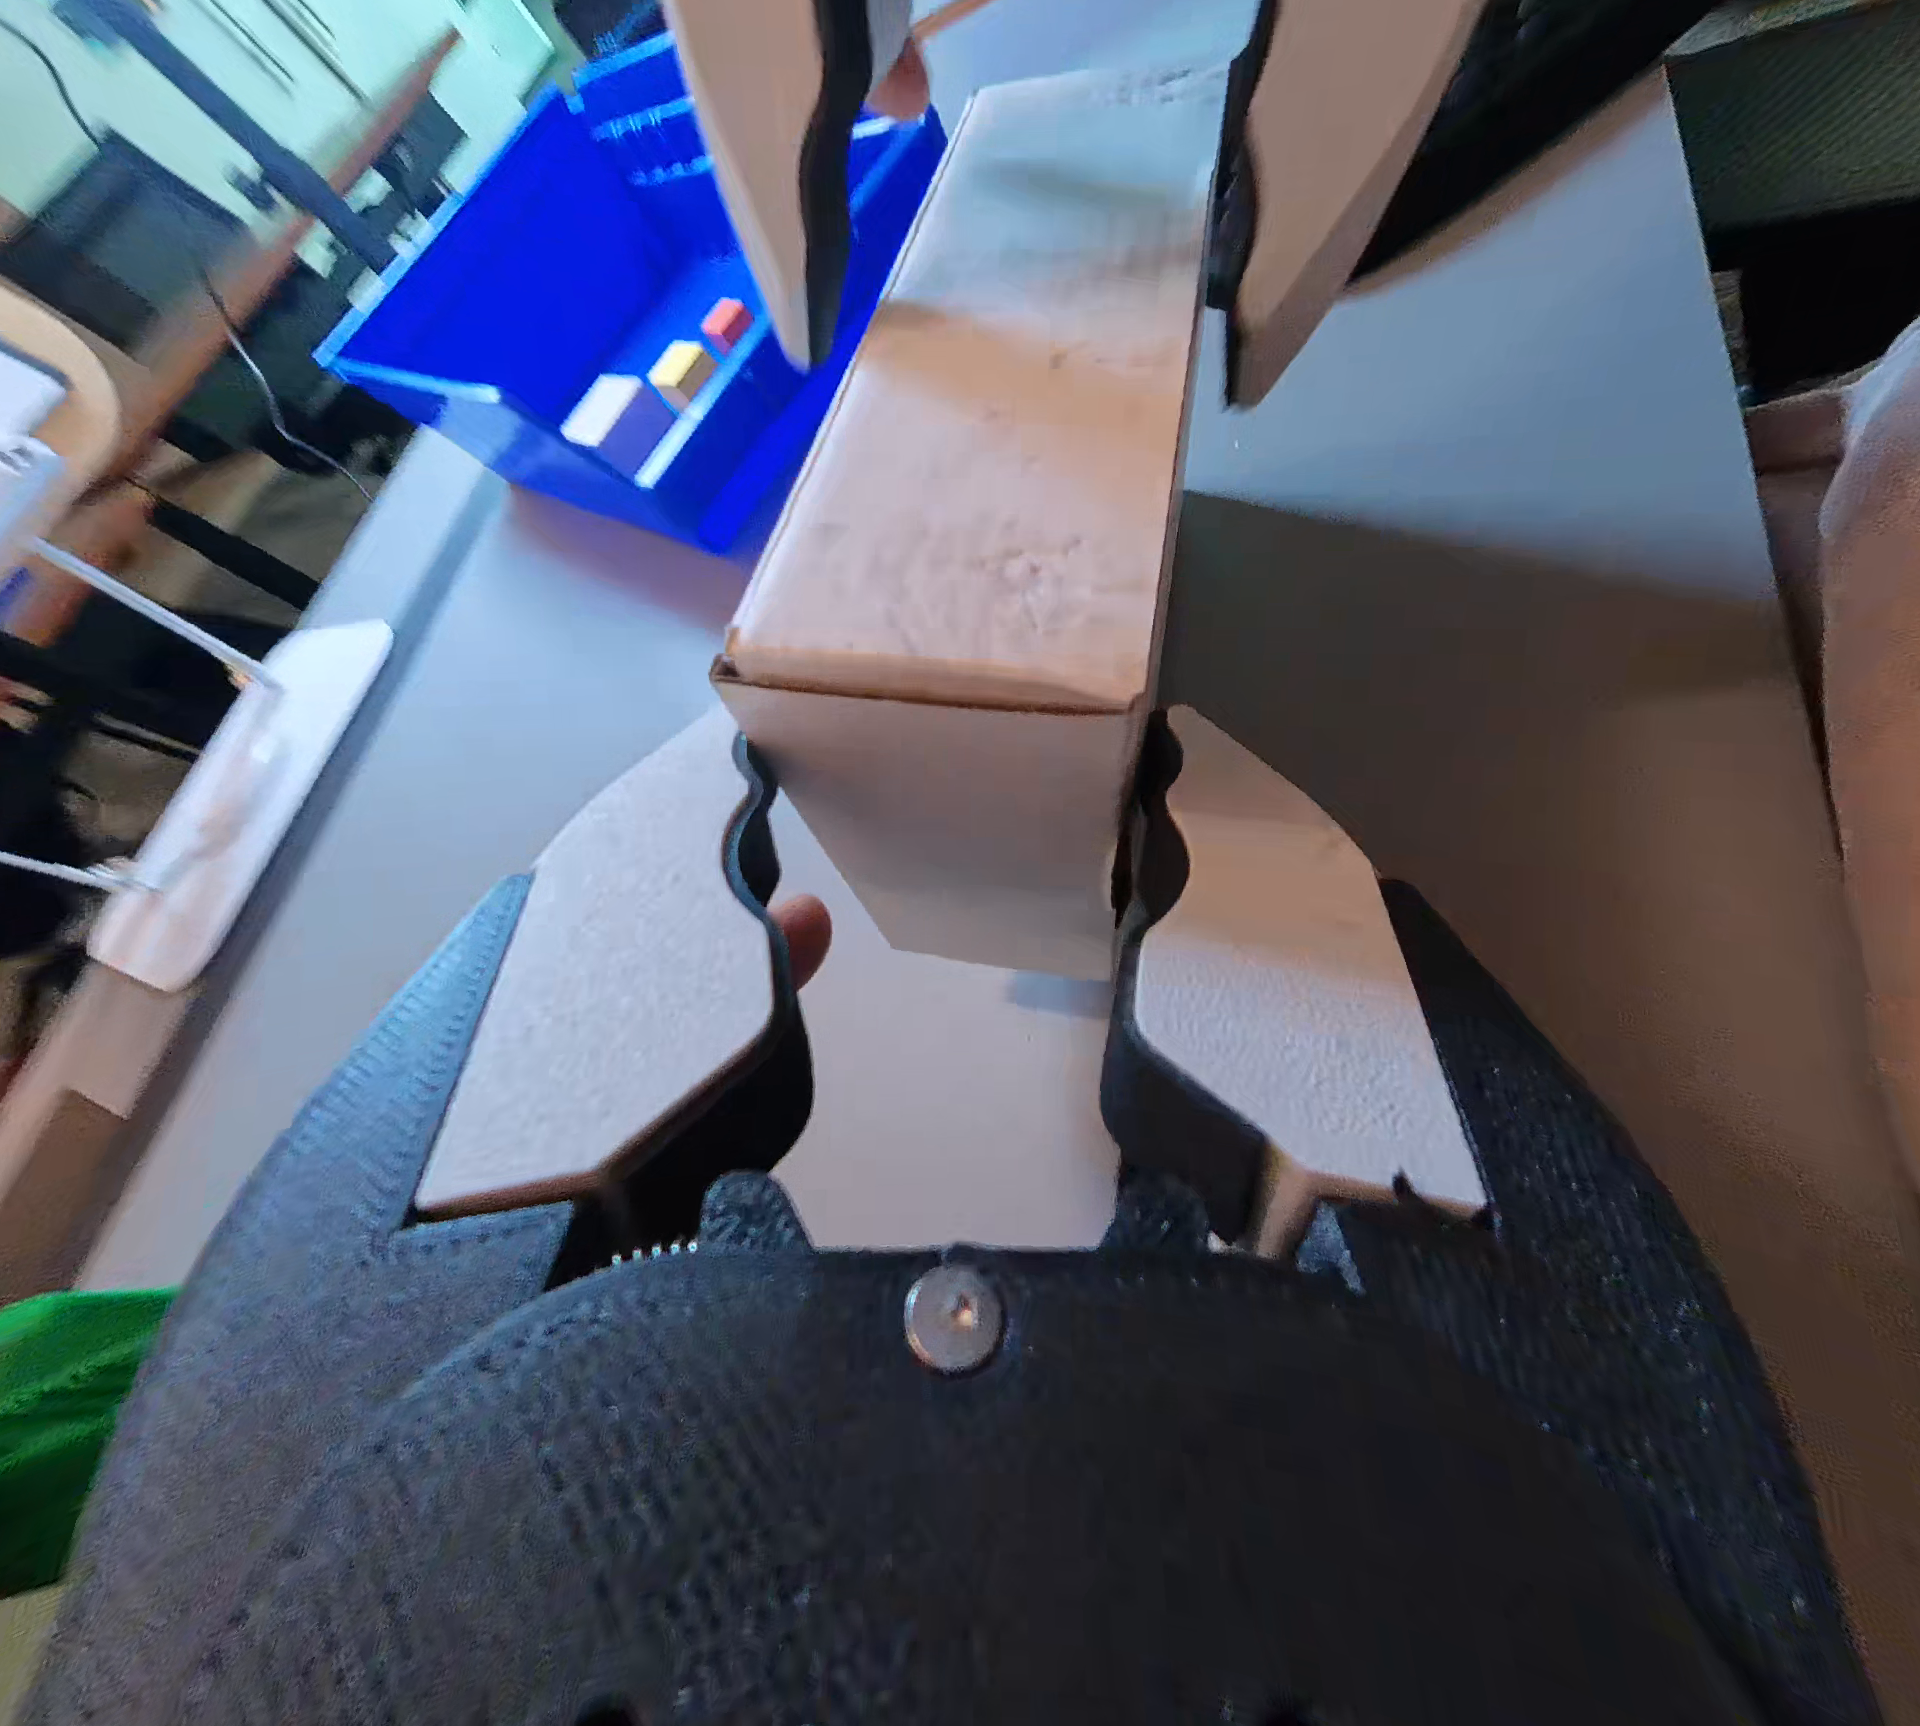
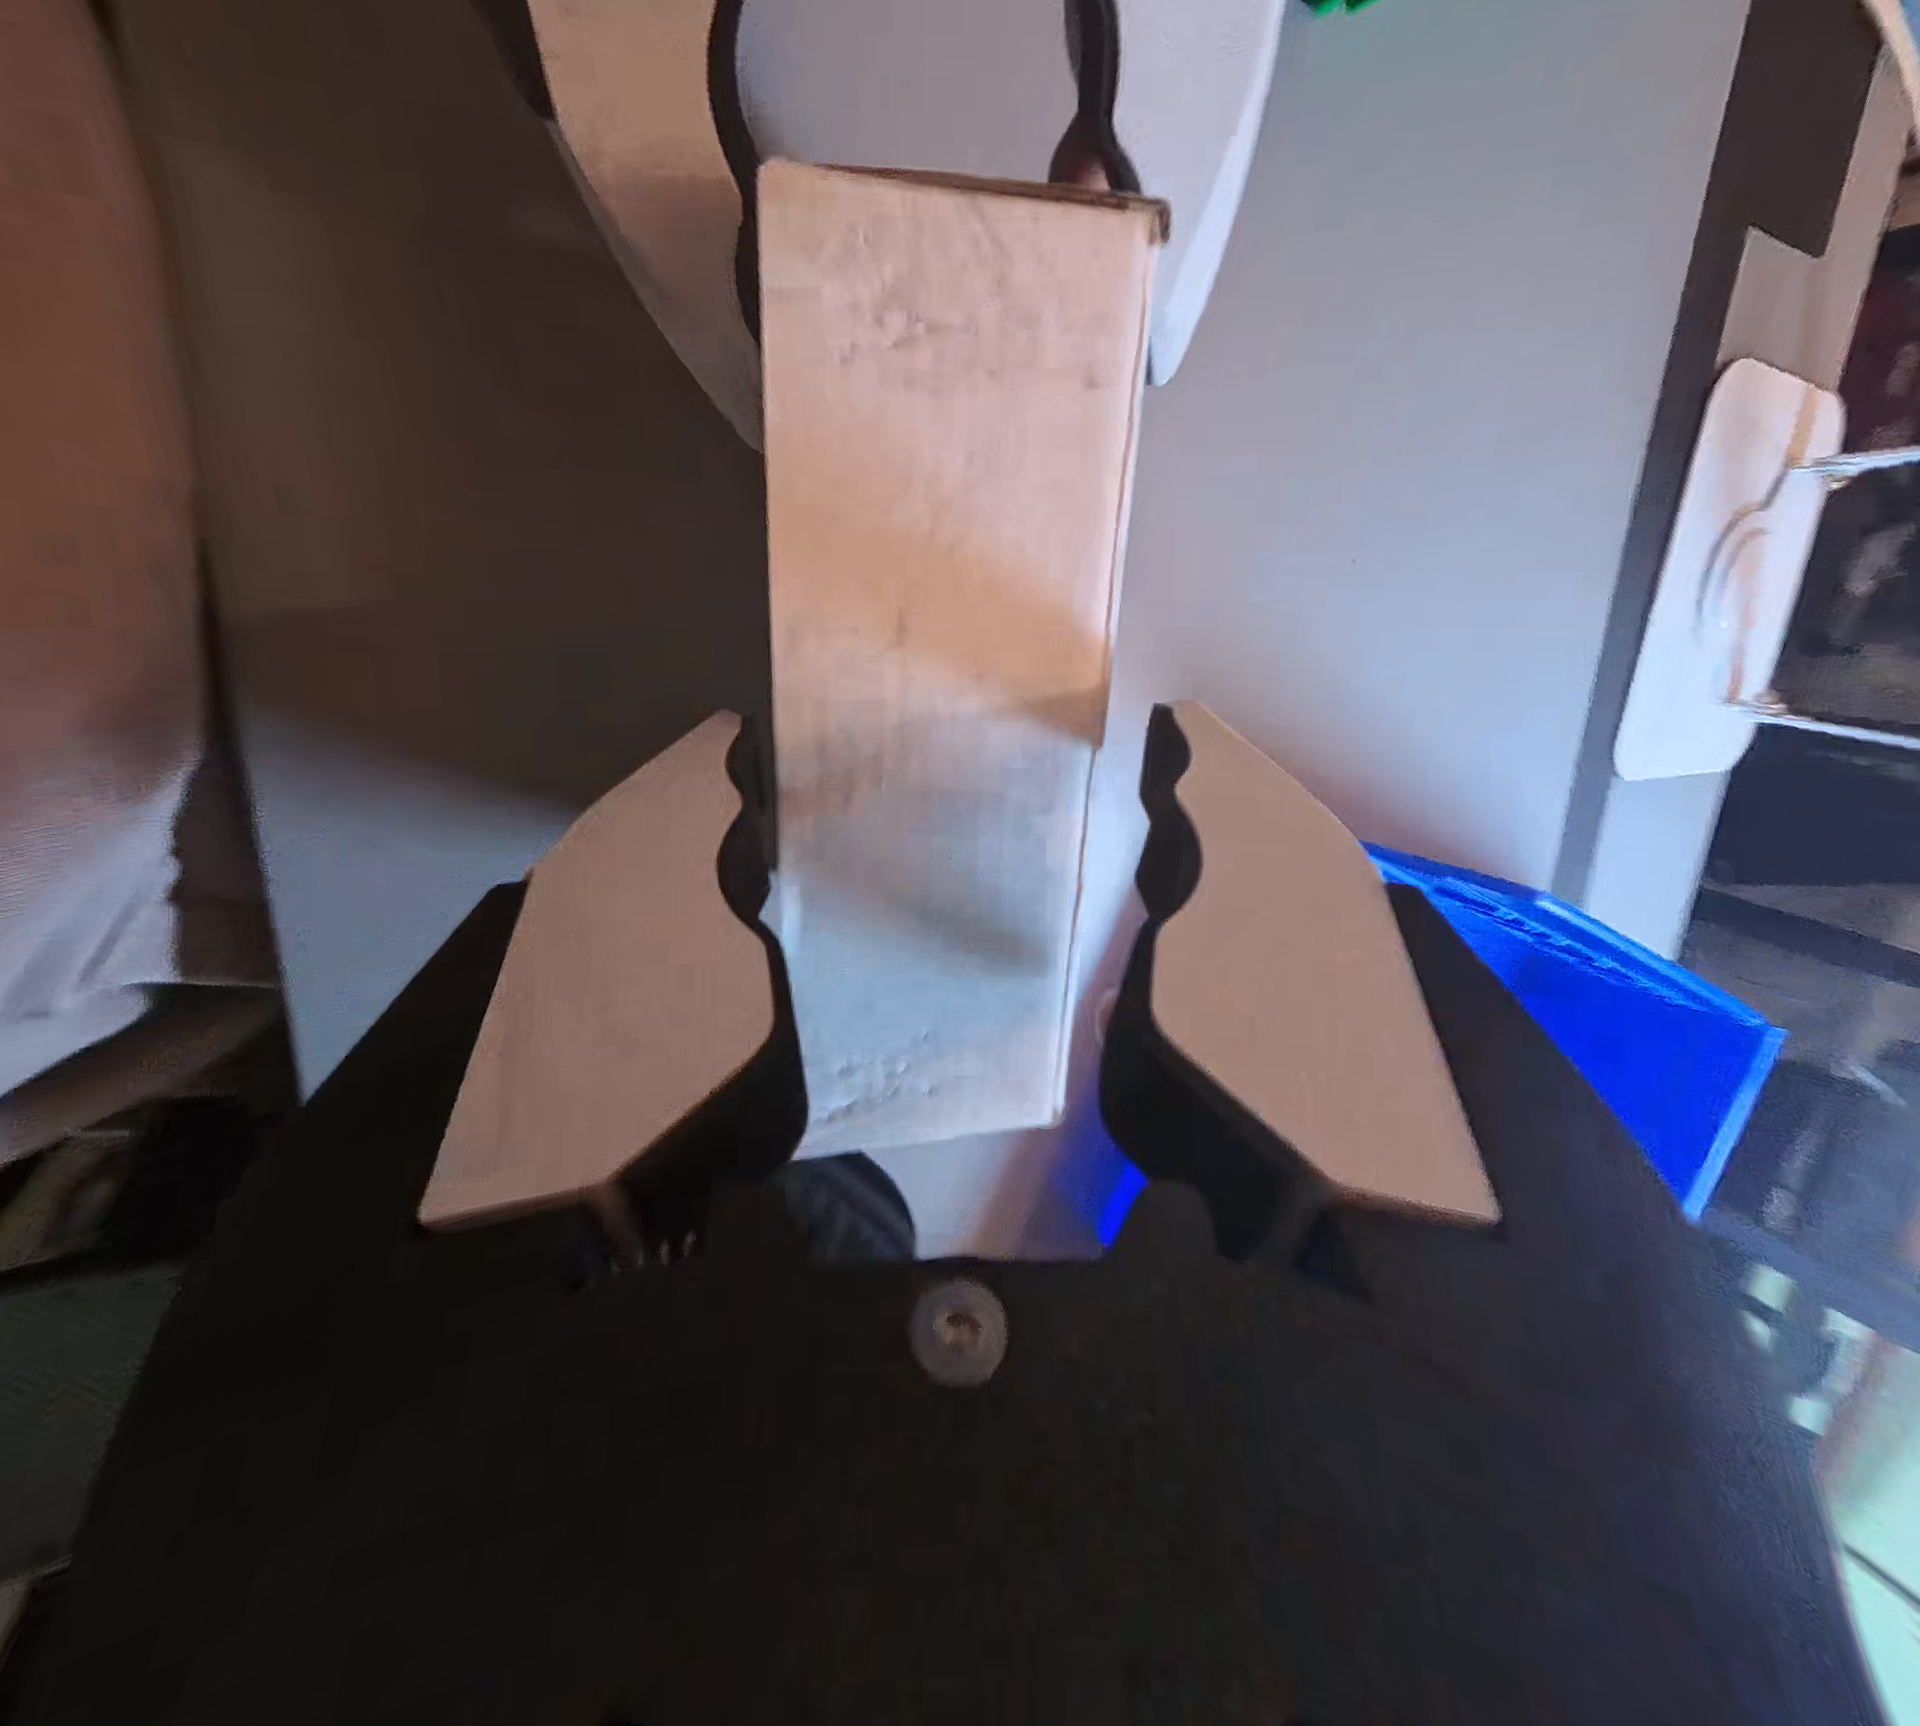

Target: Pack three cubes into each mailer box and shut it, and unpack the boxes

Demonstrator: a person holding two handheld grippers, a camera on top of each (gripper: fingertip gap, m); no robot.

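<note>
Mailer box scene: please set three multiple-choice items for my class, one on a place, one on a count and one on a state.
1. Where do the cubes lie?
A. On top of the box
B. In the blue bin
C. On the floor

2. How many cubes show there?
A. One
B. Five
C. Three

3. What state is the mailer box in?
A. Shut
B. Lid wide open
C. Folded flat

Answers:
1. B, the cubes sit on the bin's floor in the left wrist view.
2. C, one white, one yellow and one red can be counted.
3. A, the lid lies flush with the box and no gap shows.
</note>
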